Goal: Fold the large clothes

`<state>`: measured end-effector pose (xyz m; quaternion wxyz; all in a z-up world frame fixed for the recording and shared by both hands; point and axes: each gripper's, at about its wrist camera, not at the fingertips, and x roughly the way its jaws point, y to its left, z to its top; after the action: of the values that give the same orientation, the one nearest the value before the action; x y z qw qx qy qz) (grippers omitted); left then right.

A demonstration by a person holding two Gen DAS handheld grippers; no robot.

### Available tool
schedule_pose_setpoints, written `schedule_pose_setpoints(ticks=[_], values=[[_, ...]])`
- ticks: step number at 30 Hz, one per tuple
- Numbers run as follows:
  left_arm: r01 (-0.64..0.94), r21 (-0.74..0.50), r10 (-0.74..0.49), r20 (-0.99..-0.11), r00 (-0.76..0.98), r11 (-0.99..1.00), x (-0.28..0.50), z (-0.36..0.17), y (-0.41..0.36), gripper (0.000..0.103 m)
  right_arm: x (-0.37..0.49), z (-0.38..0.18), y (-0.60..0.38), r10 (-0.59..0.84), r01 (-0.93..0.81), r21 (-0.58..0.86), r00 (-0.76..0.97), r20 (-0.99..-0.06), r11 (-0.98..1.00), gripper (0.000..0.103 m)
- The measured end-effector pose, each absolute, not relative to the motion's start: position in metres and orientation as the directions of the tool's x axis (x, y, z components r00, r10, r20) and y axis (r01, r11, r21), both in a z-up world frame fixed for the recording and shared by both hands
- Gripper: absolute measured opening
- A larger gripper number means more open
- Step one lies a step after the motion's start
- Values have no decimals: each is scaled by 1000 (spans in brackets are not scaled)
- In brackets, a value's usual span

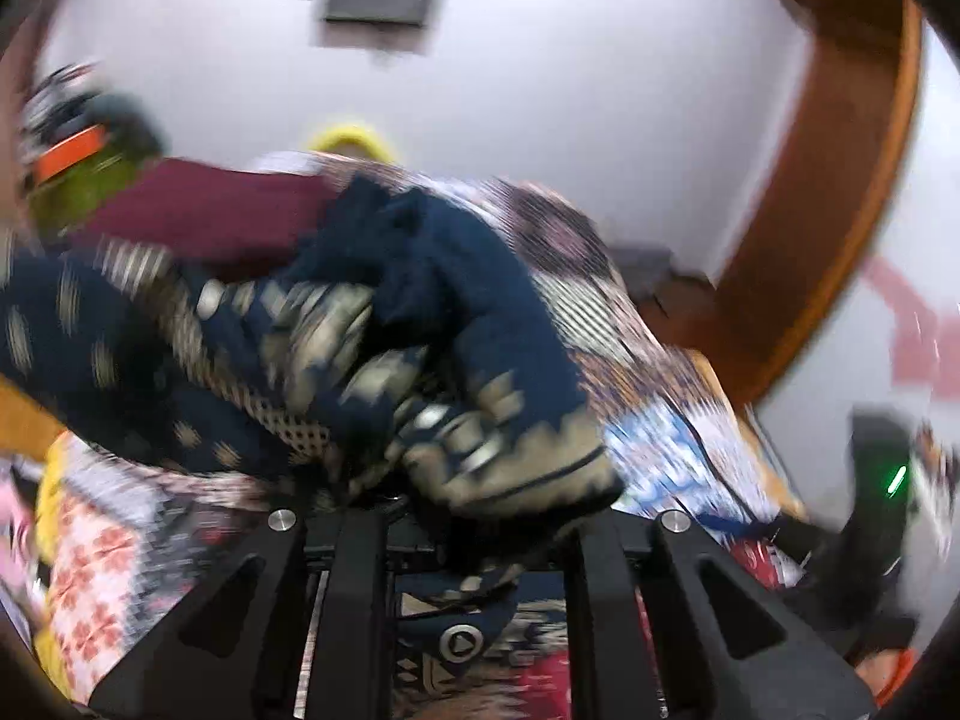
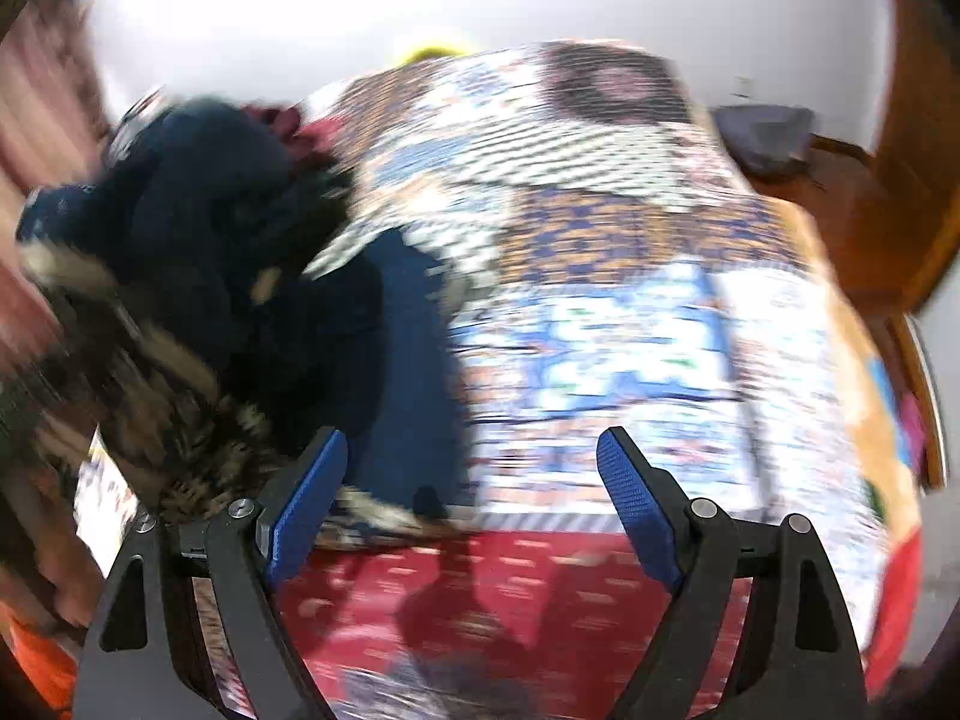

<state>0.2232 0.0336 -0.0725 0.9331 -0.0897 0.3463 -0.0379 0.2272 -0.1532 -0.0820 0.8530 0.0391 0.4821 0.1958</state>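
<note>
A navy garment with a beige woven pattern [image 1: 336, 354] is bunched over my left gripper [image 1: 474, 516]. The cloth hides the fingertips, and the jaws seem closed on it. The frame is motion-blurred. In the right wrist view the same navy garment [image 2: 240, 252] hangs in a heap at the left, above a patchwork bedspread [image 2: 630, 276]. My right gripper [image 2: 474, 468] is open and empty, its blue pads [image 2: 636, 498] wide apart over the bedspread, just right of the garment.
A maroon cloth [image 1: 216, 210] and a green and orange bundle [image 1: 78, 162] lie behind the garment at the left. A wooden bed frame [image 1: 840, 180] curves along the right. A white wall [image 1: 540, 72] stands behind. My right gripper's body [image 1: 882, 480] shows at the right edge.
</note>
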Motion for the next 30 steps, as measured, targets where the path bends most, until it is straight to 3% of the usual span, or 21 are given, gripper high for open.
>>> schedule_pose_setpoints(ticks=[4, 7, 11, 13, 15, 20, 22, 28, 30], values=[[141, -151, -206, -777, 595, 978, 254, -131, -23, 17, 226, -80, -179, 348, -223, 271, 479, -806, 936, 83], [145, -183, -229, -865, 447, 972, 267, -175, -30, 18, 220, -75, -185, 354, -222, 279, 481, -802, 934, 83], [160, -213, -263, -856, 446, 964, 261, -168, -19, 25, 218, -65, -176, 367, -269, 263, 494, -788, 927, 83], [198, -243, -307, -841, 446, 950, 252, -151, -13, 56, 221, -60, -166, 391, -298, 270, 500, -772, 915, 83], [220, -231, -311, -819, 482, 948, 238, -133, -10, 68, 225, -55, -160, 417, -324, 282, 503, -757, 903, 83], [195, -127, -222, -762, 609, 972, 210, -98, 16, 74, 232, -56, -130, 451, -382, 283, 484, -749, 880, 83], [148, -97, -170, -746, 644, 984, 206, -94, 33, 88, 238, -69, -117, 454, -396, 286, 446, -771, 873, 83], [45, 1, -24, -830, 558, 999, 211, -144, 66, 89, 241, -120, -102, 346, -423, 192, 325, -880, 886, 83], [40, -17, -36, -833, 552, 999, 203, -162, 75, 90, 238, -131, -106, 305, -436, 151, 307, -902, 887, 83]])
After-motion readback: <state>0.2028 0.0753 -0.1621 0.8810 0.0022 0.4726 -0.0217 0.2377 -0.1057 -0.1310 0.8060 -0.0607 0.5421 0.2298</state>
